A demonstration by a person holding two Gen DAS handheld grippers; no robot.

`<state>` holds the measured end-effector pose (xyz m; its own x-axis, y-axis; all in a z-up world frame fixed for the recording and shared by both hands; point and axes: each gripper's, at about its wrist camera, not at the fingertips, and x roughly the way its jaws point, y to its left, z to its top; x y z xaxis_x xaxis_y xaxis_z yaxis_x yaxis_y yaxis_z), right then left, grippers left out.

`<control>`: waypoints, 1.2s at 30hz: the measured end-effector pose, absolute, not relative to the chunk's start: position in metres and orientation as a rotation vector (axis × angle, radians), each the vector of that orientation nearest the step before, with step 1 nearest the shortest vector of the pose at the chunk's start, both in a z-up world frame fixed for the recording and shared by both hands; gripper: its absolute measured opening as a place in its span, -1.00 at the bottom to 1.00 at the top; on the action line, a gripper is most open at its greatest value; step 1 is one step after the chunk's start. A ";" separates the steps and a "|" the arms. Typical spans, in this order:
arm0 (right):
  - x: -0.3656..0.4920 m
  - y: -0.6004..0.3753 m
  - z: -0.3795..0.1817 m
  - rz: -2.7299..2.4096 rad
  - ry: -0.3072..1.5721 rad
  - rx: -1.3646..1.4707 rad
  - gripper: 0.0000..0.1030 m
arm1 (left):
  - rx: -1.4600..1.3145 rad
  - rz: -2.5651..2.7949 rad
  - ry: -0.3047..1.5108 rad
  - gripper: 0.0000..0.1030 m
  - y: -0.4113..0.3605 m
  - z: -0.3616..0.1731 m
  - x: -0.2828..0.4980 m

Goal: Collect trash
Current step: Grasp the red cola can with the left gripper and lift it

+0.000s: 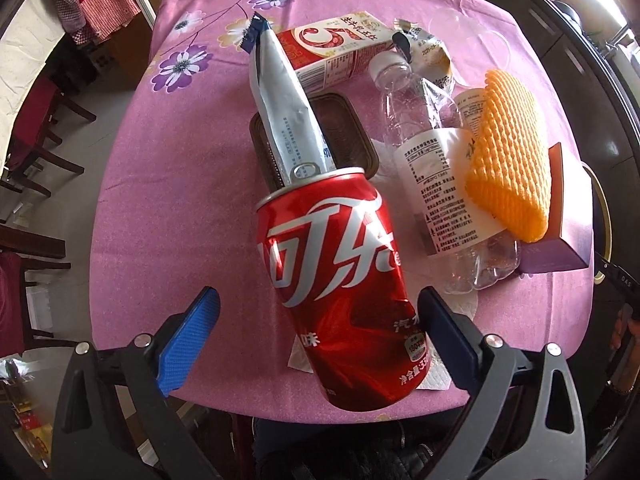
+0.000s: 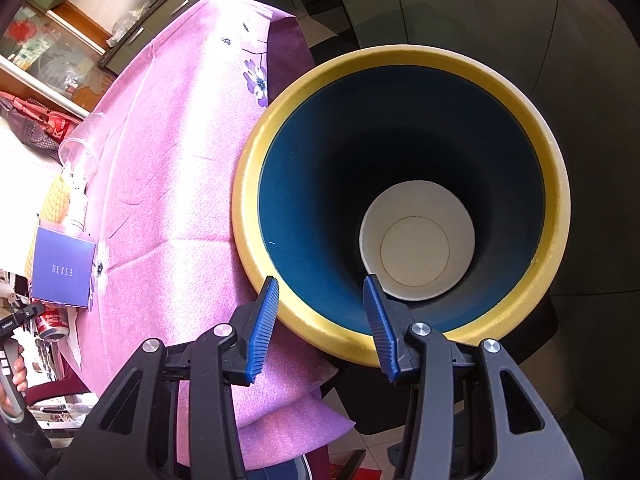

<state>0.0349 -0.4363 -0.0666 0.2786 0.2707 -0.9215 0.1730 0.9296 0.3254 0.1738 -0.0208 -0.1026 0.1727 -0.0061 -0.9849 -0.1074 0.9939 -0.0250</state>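
Note:
A red cola can (image 1: 344,288) lies on the pink tablecloth (image 1: 168,184), between the fingers of my open left gripper (image 1: 316,332); the pads do not touch it. Behind it lie a silver snack wrapper (image 1: 284,108), a brown tray (image 1: 340,136), a red-and-white carton (image 1: 336,52), a clear plastic bottle (image 1: 432,168), an orange foam net (image 1: 508,160) and a purple box (image 1: 560,240). My right gripper (image 2: 322,328) straddles the near rim of a blue bin with a yellow rim (image 2: 260,160), one finger outside, one inside. A white paper cup (image 2: 418,242) lies in the bin.
A clear plastic cup (image 1: 468,28) lies at the table's far side. White tissue (image 1: 460,304) lies under the can and bottle. Dark wooden chairs (image 1: 36,128) stand at the left. The bin sits beside the table edge (image 2: 280,80); the can shows small in the right wrist view (image 2: 52,322).

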 end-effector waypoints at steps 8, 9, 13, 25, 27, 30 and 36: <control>0.034 -0.434 -0.065 0.078 1.285 0.407 -0.12 | -0.152 0.018 1.497 0.21 -0.016 -0.124 0.184; 0.035 -0.434 -0.064 0.080 1.282 0.408 -0.12 | -0.164 0.008 1.507 0.15 -0.015 -0.126 0.184; 0.039 -0.432 -0.061 0.089 1.273 0.405 -0.12 | -0.152 -0.005 1.495 0.06 -0.012 -0.122 0.181; 0.058 -0.416 -0.057 0.120 1.240 0.396 -0.12 | -0.038 -0.055 1.356 0.03 -0.021 -0.051 0.152; 0.061 -0.413 -0.057 0.124 1.237 0.397 -0.12 | -0.022 -0.069 1.336 0.03 -0.025 -0.042 0.149; 0.065 -0.412 -0.060 0.132 1.232 0.399 -0.12 | -0.003 -0.091 1.312 0.03 -0.031 -0.032 0.147; 0.062 -0.415 -0.054 0.139 1.203 0.407 -0.12 | 0.067 -0.182 1.253 0.03 -0.064 -0.018 0.148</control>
<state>0.0622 -0.4149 -0.0536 0.3614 0.3172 -0.8768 0.1091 0.9195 0.3776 0.1483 -0.0642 -0.0179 0.3000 -0.1006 -0.9486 0.1741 0.9835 -0.0492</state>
